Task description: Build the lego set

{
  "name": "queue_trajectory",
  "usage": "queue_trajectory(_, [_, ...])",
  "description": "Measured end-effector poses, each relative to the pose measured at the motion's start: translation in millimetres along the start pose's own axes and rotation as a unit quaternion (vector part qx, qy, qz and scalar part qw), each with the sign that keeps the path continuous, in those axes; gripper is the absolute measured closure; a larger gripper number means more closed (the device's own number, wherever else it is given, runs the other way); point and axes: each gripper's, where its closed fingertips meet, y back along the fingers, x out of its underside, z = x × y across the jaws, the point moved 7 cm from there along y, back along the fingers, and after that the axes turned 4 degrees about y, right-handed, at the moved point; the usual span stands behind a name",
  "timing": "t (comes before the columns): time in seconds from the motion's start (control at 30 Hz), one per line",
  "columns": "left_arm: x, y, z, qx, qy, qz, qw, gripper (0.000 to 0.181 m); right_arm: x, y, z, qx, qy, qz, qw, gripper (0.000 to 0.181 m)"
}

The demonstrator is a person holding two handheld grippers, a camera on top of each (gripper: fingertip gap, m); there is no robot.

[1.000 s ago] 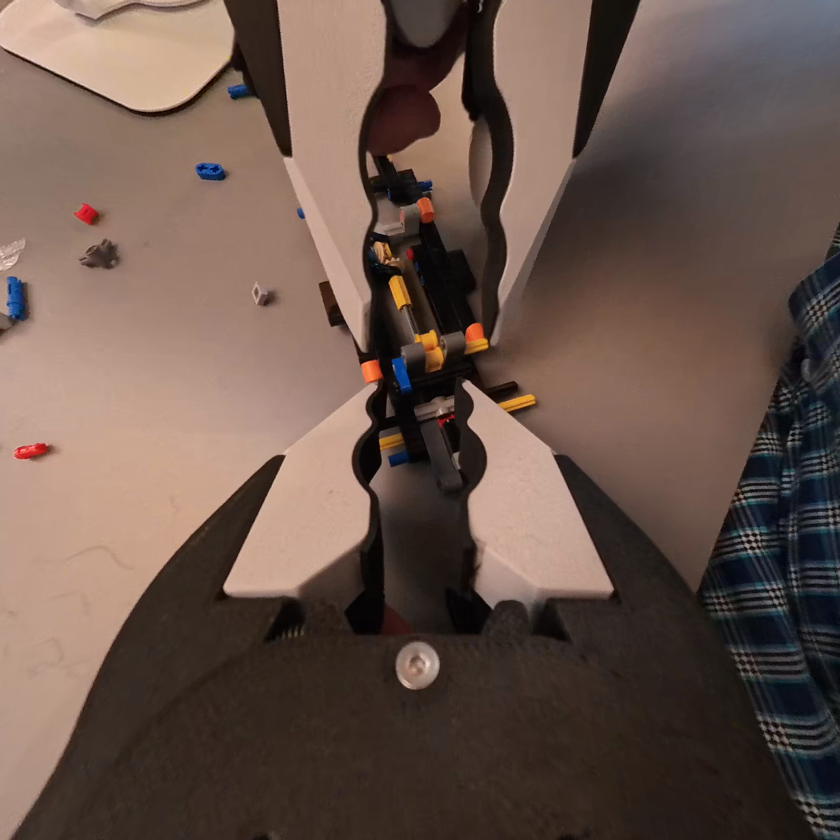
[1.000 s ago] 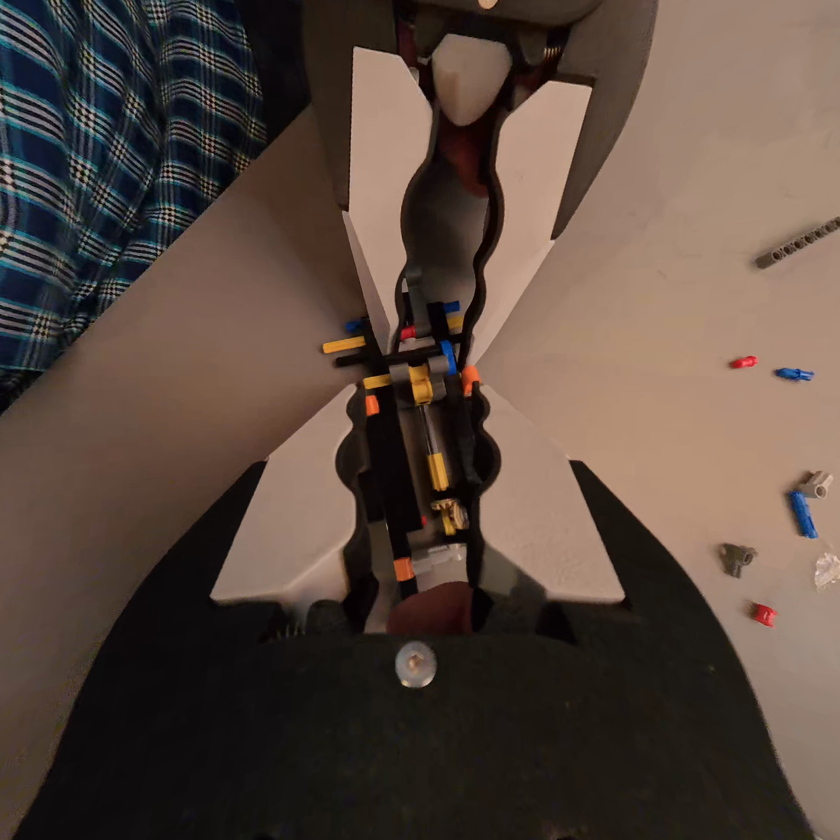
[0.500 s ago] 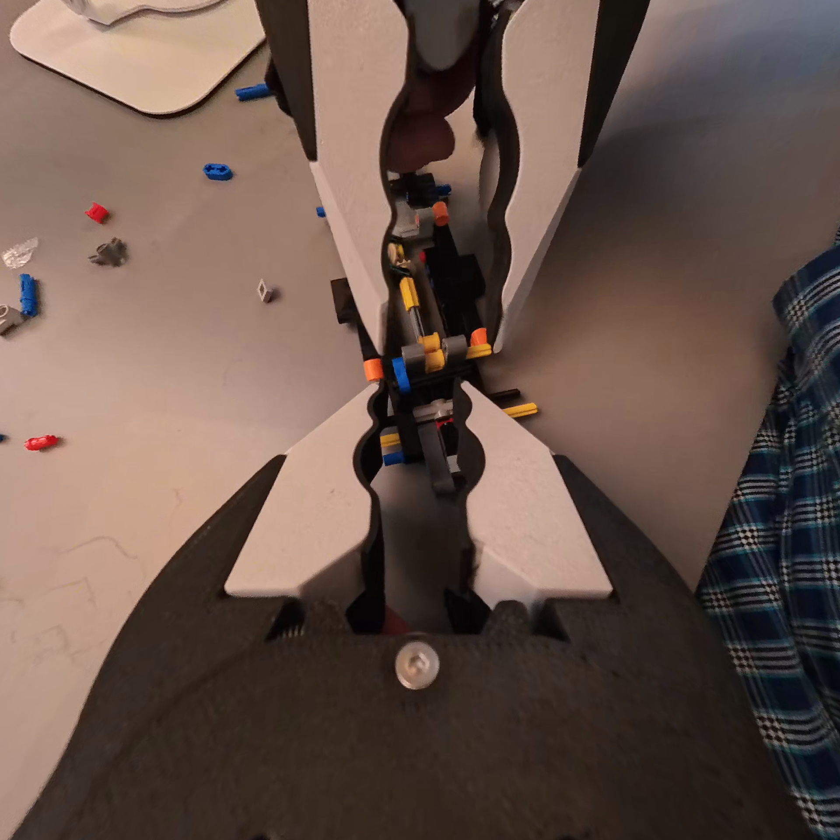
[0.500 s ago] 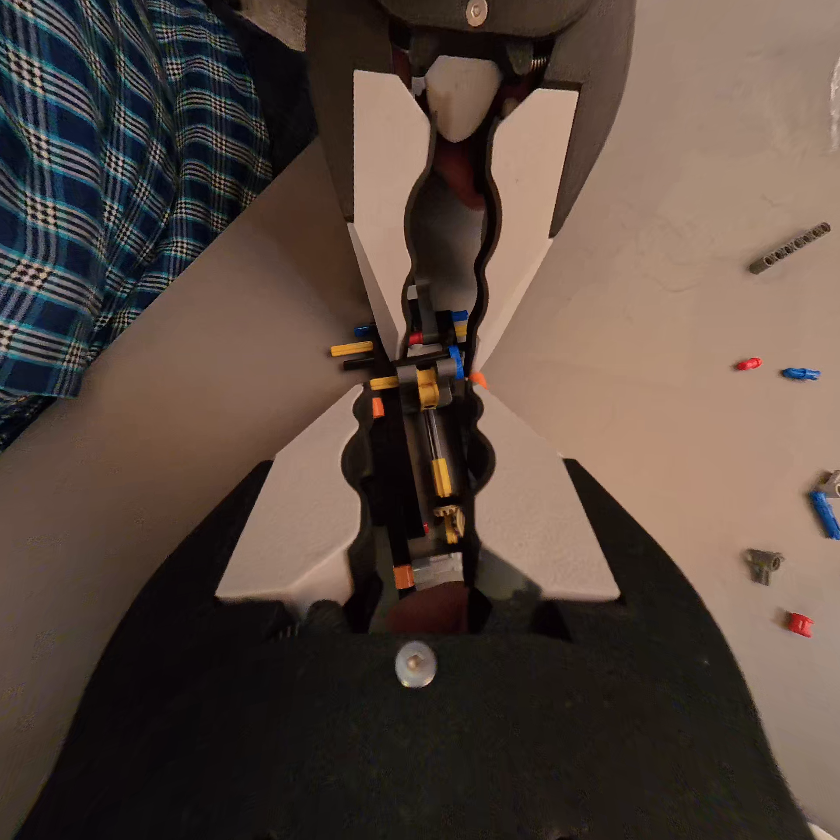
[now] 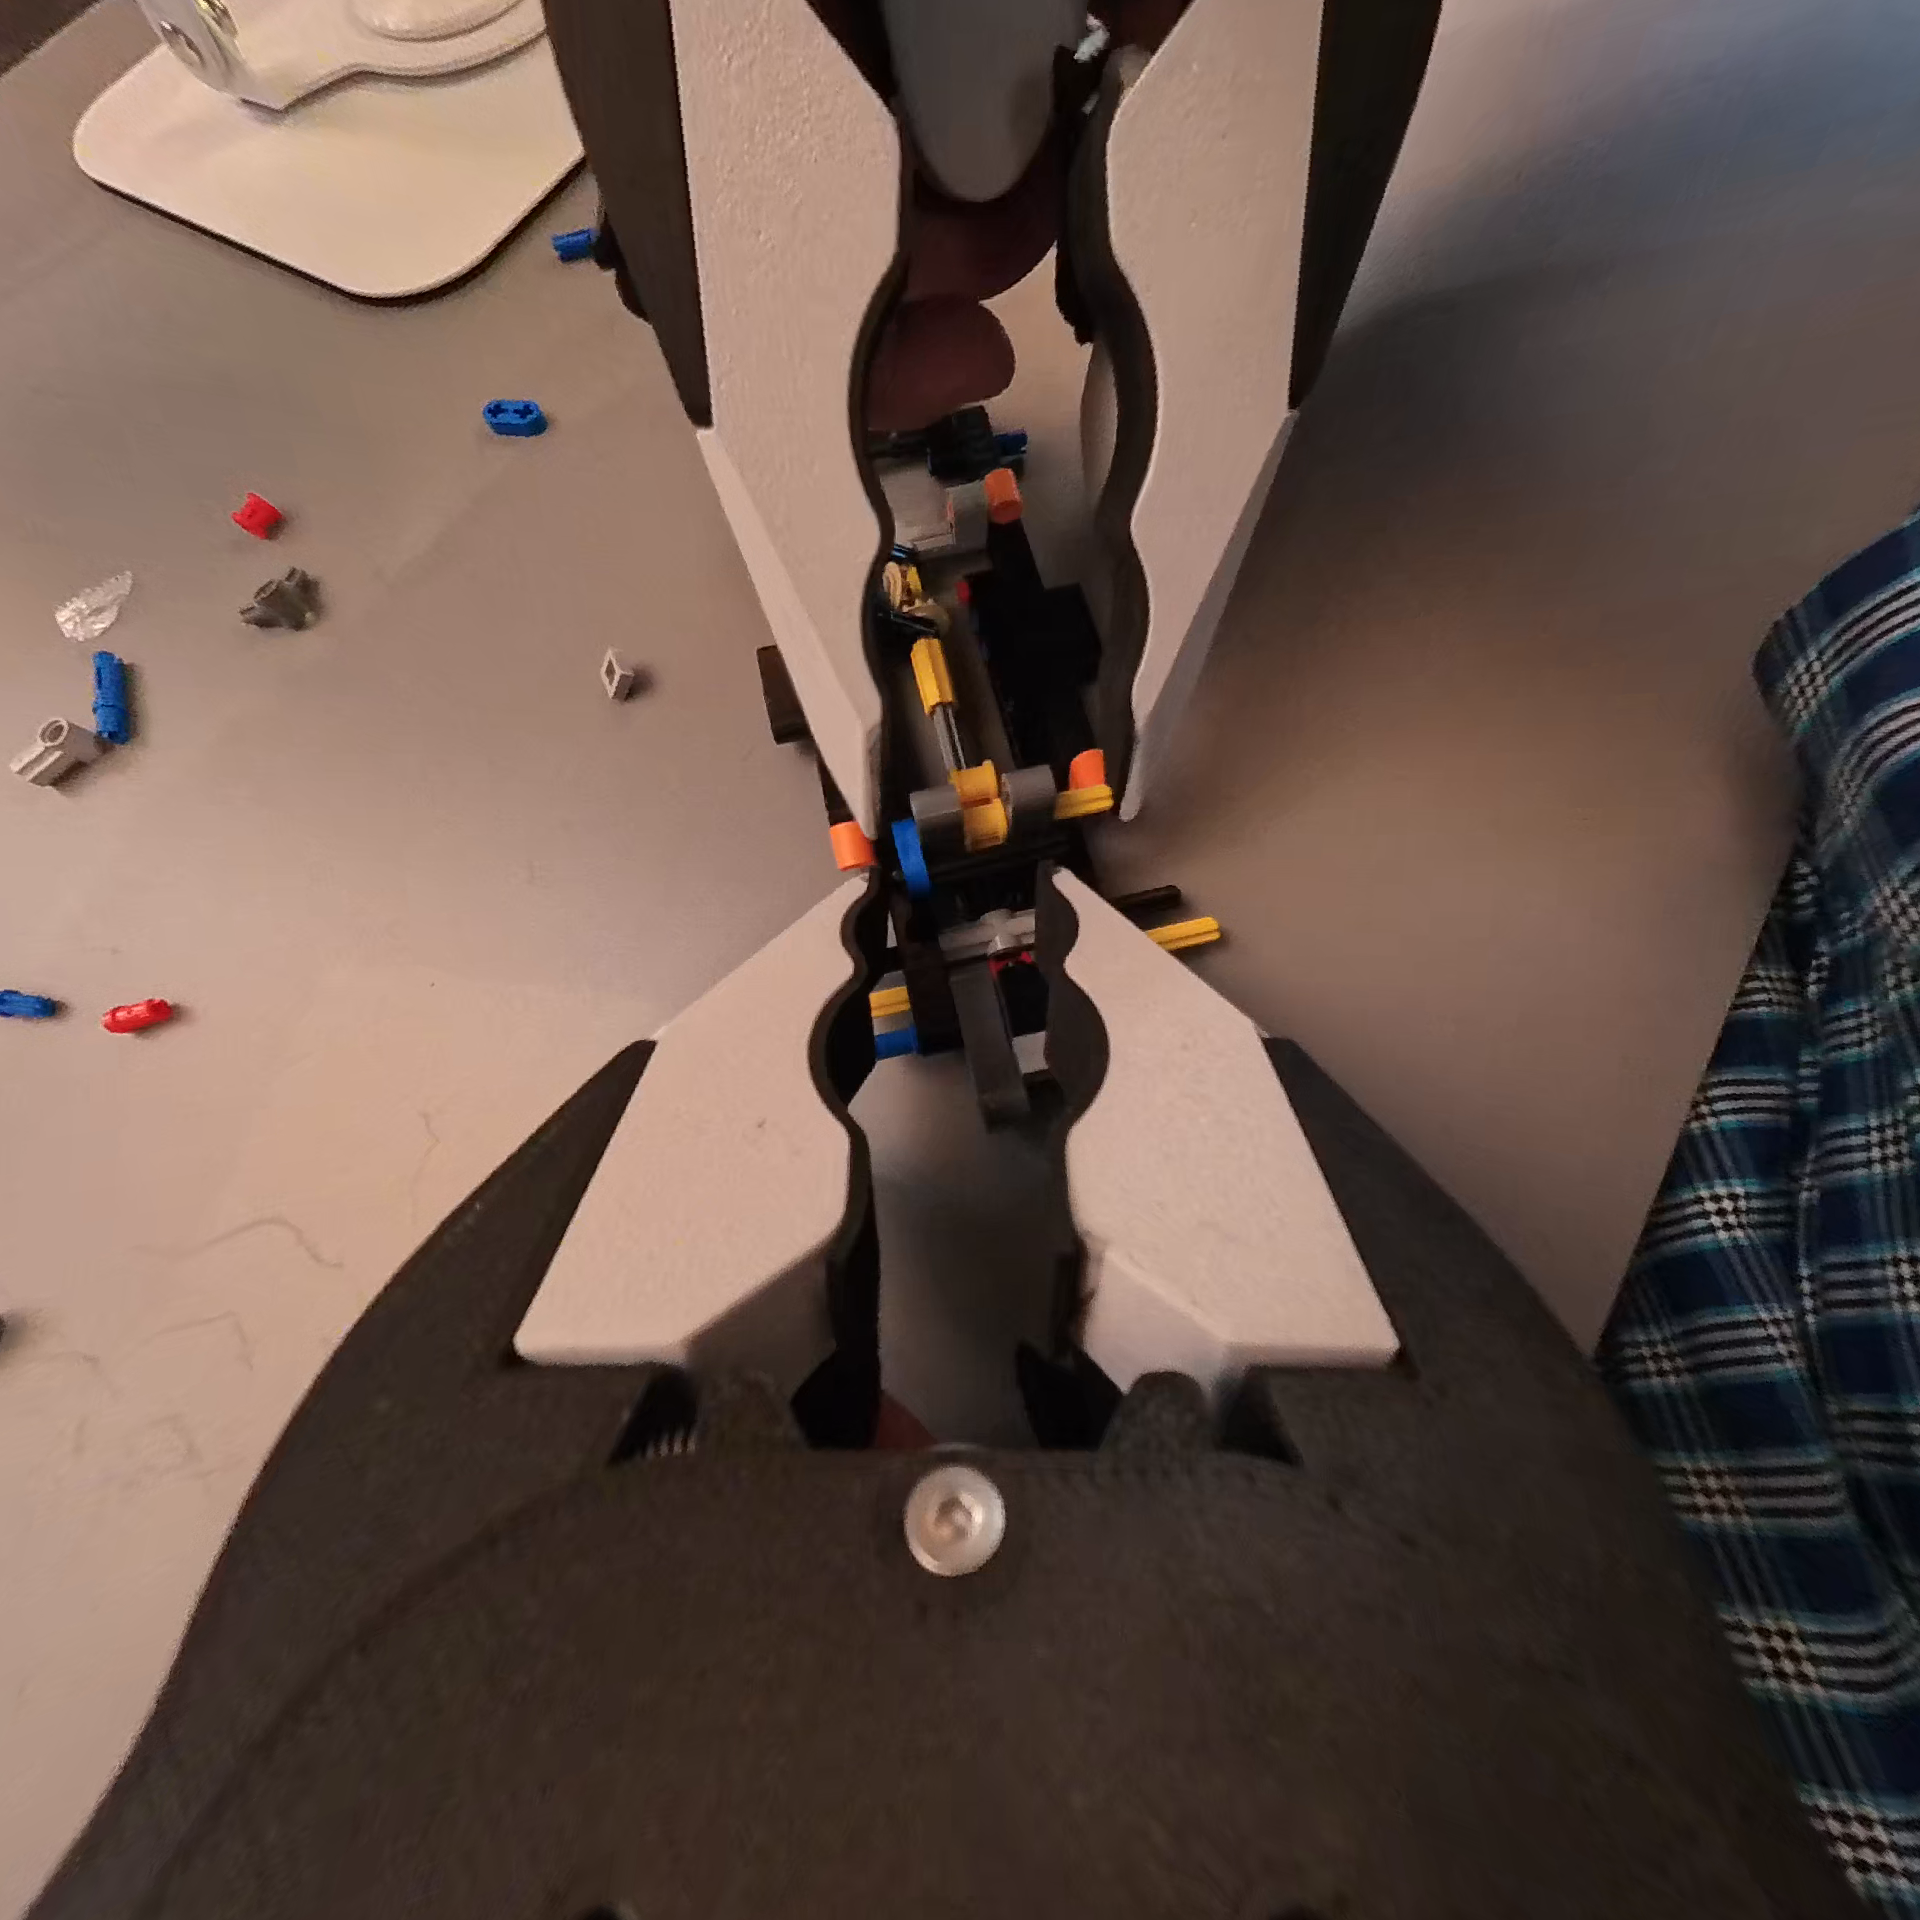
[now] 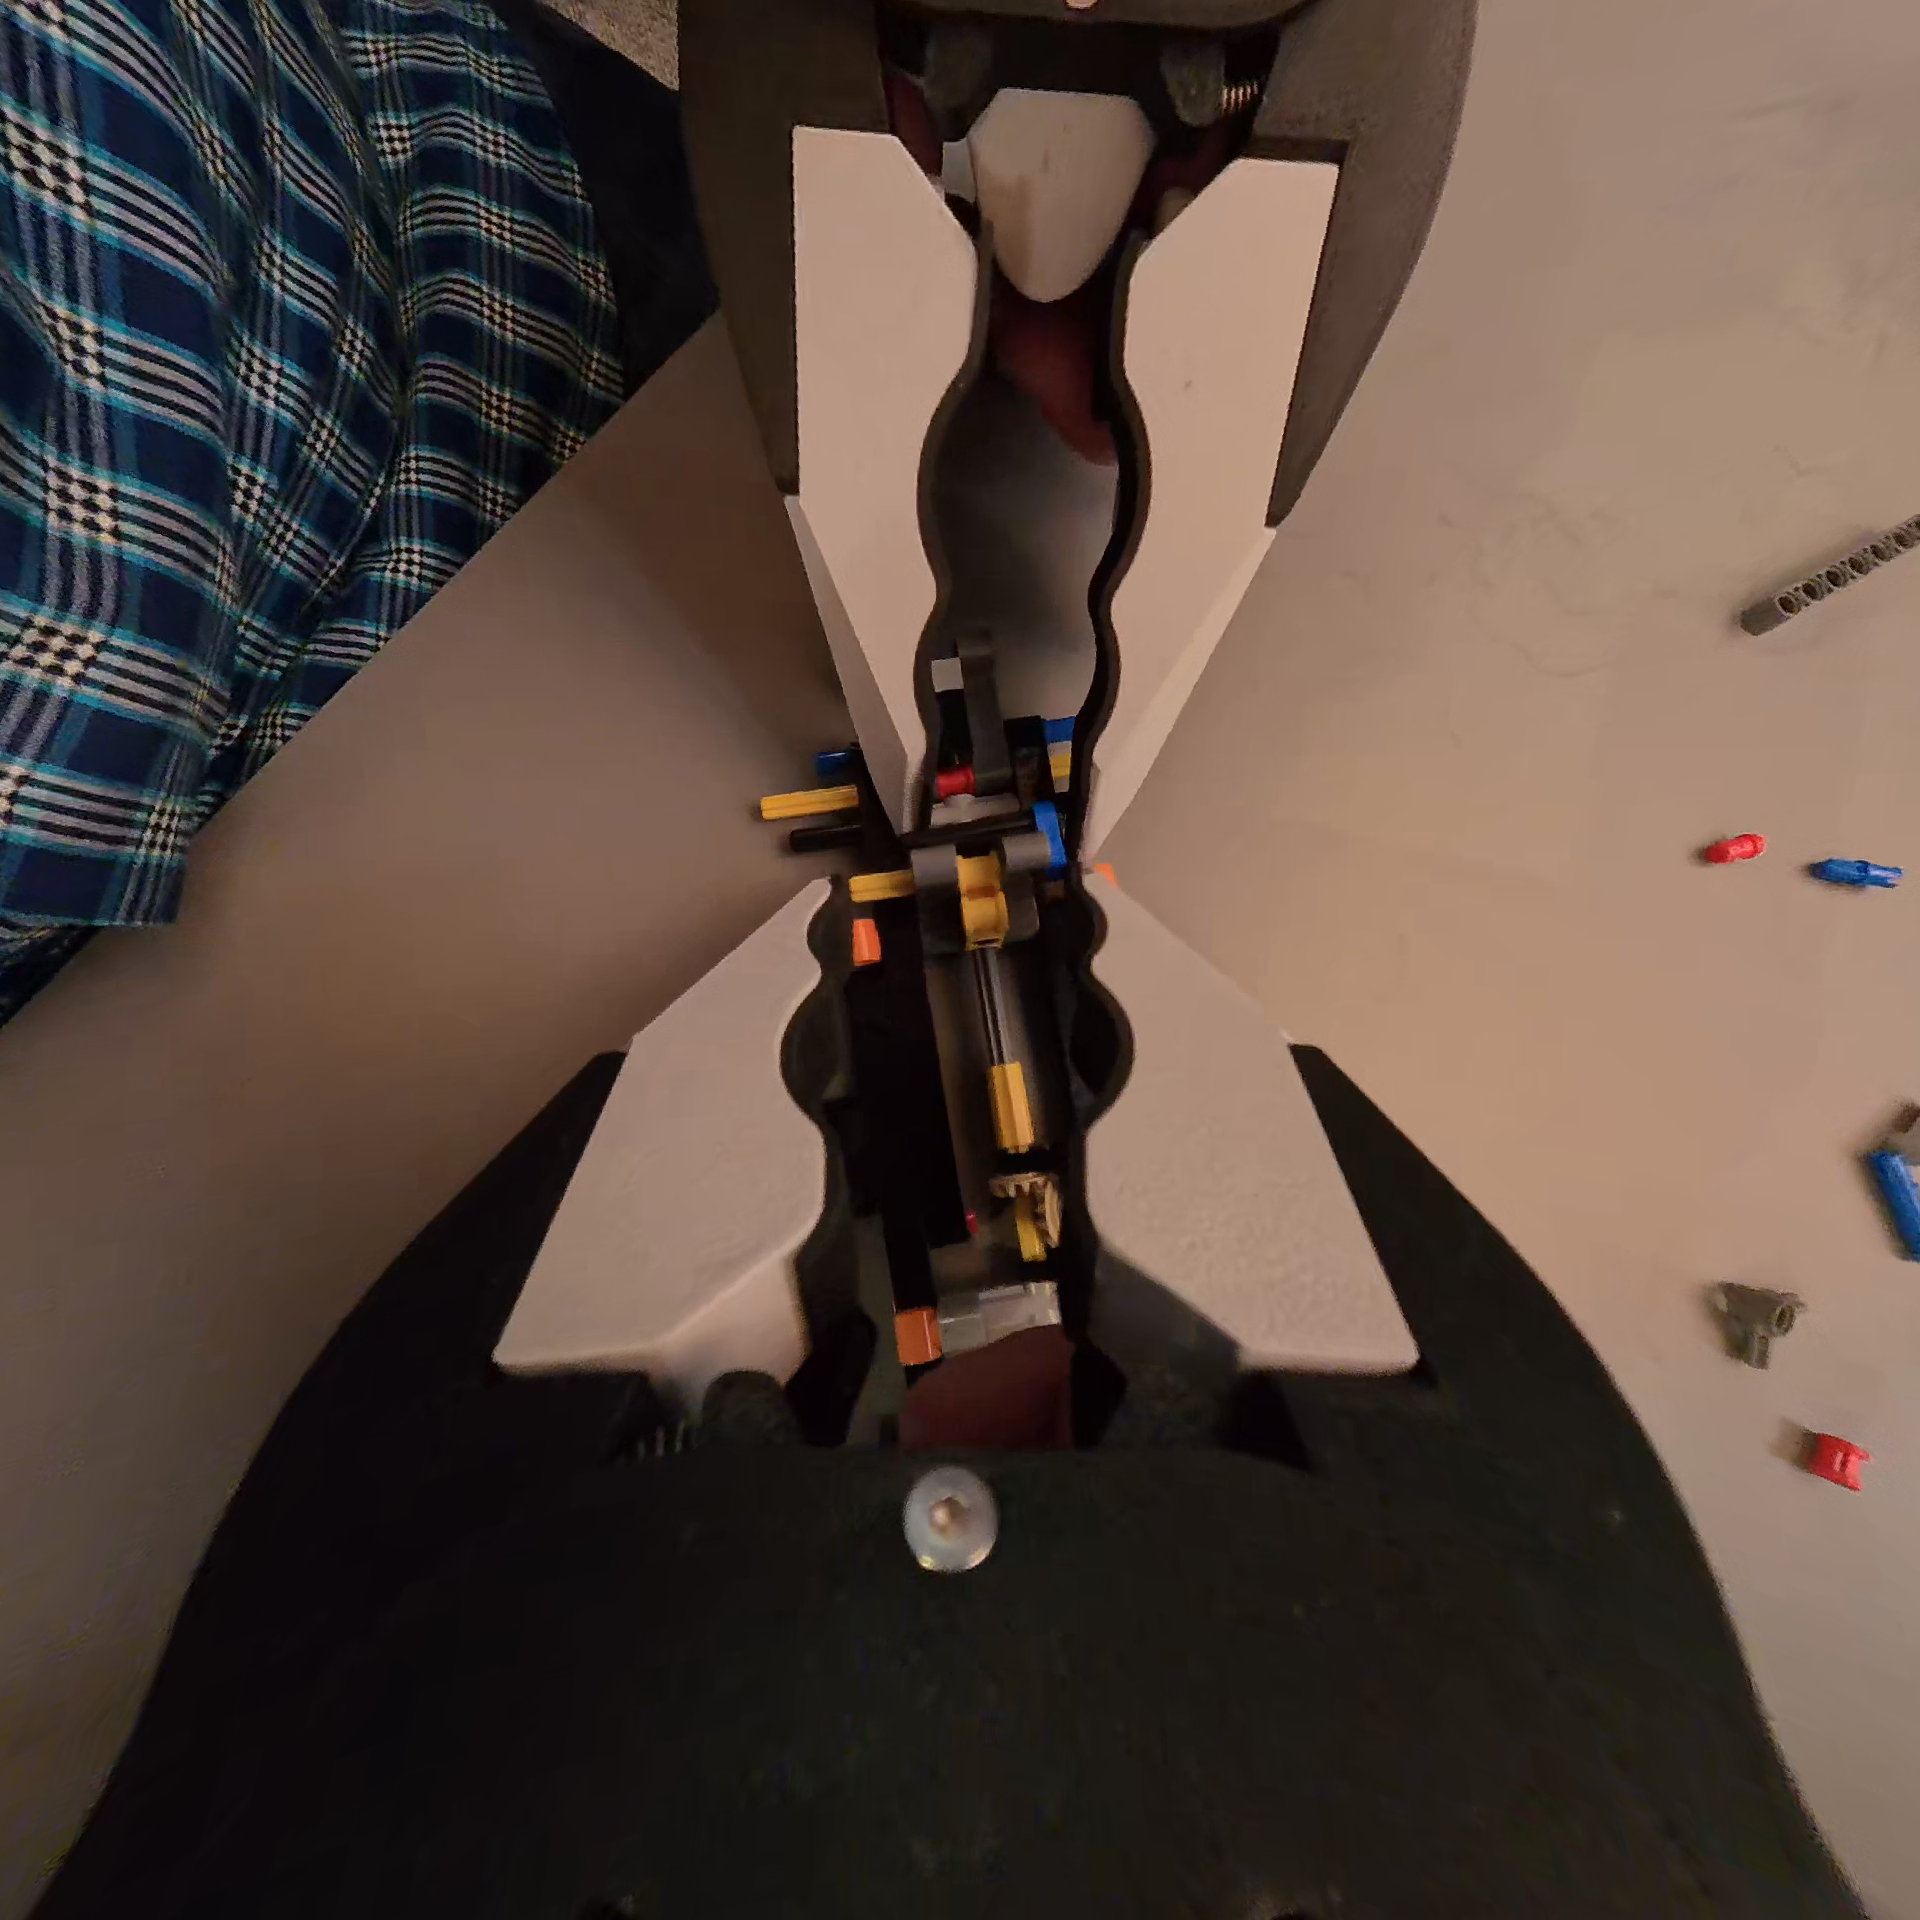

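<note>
Worktop (image 5: 312, 1039): plain grey-beige, no readable writing or logos anywhere on it or on the parts.
Shirt (image 6: 239, 416): blue plaid sleeve at the worktop edge.
Left tool (image 5: 956, 894): fingers pinched in on the near end of the lego build (image 5: 977, 821), gripping it.
Right tool (image 6: 961, 894): comes in from the opposite side, jaws clamped on the long black end of the same build, tips nearly meeting the other tool's.
White pad (image 5: 343, 197): far corner.
Grey beam (image 6: 1829, 571): lying alone.
Loose bits: red pin (image 5: 135, 1015), blue pin (image 6: 1855, 871), red bush (image 6: 1834, 1460), scattered well apart.
</note>
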Motion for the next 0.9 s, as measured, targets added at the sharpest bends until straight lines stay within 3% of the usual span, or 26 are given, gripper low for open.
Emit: queue_trajectory(0.9, [-0.4,1.8,-3.1,0.004,-0.005,0.004,1.000,0.159,-1.1,1.1,0.0,-0.023,-0.008,0.001,1.000,0.145])
